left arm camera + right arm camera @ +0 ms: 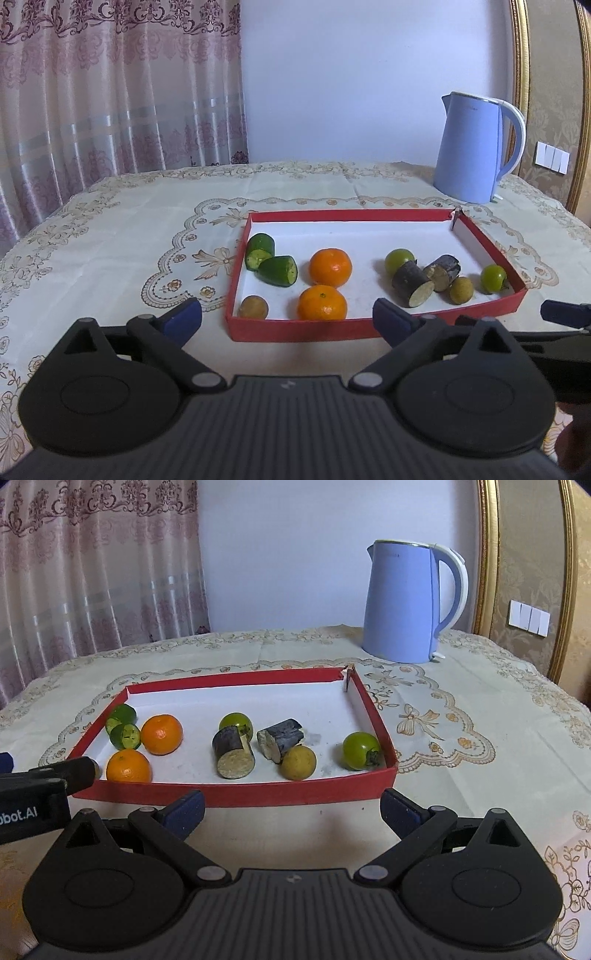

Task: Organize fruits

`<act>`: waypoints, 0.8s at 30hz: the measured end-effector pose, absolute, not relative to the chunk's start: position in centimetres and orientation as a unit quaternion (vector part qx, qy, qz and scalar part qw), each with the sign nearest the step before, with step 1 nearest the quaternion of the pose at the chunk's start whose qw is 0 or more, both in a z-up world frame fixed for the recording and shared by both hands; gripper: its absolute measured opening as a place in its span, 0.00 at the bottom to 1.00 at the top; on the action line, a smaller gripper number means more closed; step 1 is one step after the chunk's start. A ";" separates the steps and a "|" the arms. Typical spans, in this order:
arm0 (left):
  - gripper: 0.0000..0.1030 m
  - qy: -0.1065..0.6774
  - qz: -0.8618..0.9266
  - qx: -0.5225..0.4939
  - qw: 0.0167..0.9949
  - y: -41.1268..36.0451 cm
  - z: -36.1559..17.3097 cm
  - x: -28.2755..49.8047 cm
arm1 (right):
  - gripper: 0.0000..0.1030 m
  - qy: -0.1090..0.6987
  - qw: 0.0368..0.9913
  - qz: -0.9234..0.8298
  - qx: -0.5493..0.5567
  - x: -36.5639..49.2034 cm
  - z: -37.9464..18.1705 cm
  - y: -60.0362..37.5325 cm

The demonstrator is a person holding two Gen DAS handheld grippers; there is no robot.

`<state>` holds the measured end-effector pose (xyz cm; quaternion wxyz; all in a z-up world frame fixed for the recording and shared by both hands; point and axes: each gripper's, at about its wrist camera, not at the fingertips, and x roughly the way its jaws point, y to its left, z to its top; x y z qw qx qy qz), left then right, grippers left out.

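Blue-padded, both claws gape wide and empty just short of the red tray [303, 328]: left claw [286, 317] before its near-left corner, right claw [291, 806] before its near-right. Inside lie two tangerines [330, 267], two cucumber pieces [277, 270], two sugarcane stubs [412, 283], two green fruits [360, 750], two longans [298, 763].

Home: curtain [110, 92], kettle [472, 147], tablecloth [110, 229]

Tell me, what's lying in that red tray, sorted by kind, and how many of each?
In the red tray:
Oranges: 2
Cut cucumber pieces: 2
Dark sugarcane chunks: 2
Round green fruits: 2
Small yellow-brown round fruits: 2
Total: 10
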<state>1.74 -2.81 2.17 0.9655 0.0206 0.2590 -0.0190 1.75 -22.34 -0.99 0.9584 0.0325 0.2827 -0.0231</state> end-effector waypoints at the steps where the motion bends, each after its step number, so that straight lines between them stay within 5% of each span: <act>1: 0.96 0.258 -0.017 0.021 0.966 -2.8 2.2 1.7 | 0.99 0.281 0.959 -0.024 0.031 1.7 -1.0 -22.2; 24: 1.00 0.258 0.006 0.023 0.966 -2.2 2.7 1.4 | 0.99 0.260 0.964 -0.057 0.029 1.4 -0.8 -21.7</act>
